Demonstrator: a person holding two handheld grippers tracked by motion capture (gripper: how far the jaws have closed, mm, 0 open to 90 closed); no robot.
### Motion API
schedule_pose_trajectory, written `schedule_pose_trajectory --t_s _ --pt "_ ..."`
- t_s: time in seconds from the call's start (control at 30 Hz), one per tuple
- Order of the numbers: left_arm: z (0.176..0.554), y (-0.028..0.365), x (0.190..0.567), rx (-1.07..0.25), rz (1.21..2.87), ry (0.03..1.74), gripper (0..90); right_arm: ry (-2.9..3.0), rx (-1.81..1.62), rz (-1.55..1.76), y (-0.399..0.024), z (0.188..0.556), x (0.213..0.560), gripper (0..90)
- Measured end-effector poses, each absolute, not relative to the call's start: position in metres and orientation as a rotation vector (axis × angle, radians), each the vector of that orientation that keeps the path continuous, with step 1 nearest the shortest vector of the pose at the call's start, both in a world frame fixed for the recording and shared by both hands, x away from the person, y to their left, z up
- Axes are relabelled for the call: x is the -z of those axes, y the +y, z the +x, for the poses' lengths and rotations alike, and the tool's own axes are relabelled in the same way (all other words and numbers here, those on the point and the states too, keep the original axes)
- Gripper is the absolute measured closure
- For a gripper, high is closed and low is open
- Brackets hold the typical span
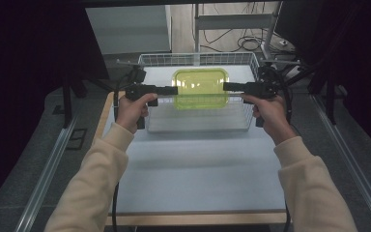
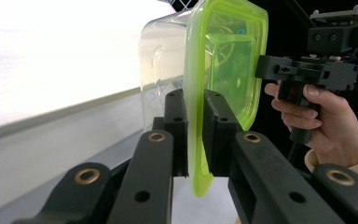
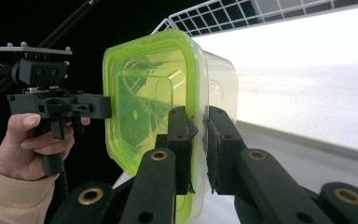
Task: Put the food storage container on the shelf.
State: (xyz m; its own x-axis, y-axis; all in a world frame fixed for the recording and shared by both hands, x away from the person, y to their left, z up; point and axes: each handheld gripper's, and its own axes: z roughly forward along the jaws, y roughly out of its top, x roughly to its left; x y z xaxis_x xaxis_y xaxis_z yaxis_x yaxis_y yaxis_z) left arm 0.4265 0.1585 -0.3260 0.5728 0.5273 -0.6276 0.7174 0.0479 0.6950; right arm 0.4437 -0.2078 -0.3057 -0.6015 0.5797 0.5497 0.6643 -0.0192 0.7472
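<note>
Dark surroundings close in on a pale table, and at its far edge, toward 12 o'clock, stands a white wire basket with a grey floor and loose cables behind it. Above this basket a clear container with a yellow-green lid hangs in the air, lid upward, carried between two tools. The left hand-held gripper takes the lid's rim at its 9 o'clock side and the right hand-held gripper takes it at 3 o'clock; I judge that the two opposite holds are chosen so that the box stays level and does not swing while it is over the basket. In the left gripper view the jaws are closed on the thin lid edge, one pad on each face of it, and the right gripper view shows the same clamping on the rim at the other side. Whether the box is going down into the basket or coming out of it, I cannot tell. Both forearms in cream sleeves reach forward from 6 o'clock, nearly parallel, and each hand grips its handle with the wrist turned inward, so the tools point at each other across the container.
</note>
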Motion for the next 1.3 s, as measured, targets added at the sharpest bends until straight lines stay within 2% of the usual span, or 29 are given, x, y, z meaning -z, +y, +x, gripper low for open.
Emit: schedule_pose_trajectory --t_s 0.83,1.3 --pt "0.480 0.165 0.325 0.223 1.599 1.113 81.6 -2.113 1.684 -1.465 -0.198 0.487 0.301 80.7" --pt "0.497 0.166 0.334 0.236 1.571 1.160 81.2 -2.108 1.633 -1.535 -0.191 0.506 0.307 79.7"
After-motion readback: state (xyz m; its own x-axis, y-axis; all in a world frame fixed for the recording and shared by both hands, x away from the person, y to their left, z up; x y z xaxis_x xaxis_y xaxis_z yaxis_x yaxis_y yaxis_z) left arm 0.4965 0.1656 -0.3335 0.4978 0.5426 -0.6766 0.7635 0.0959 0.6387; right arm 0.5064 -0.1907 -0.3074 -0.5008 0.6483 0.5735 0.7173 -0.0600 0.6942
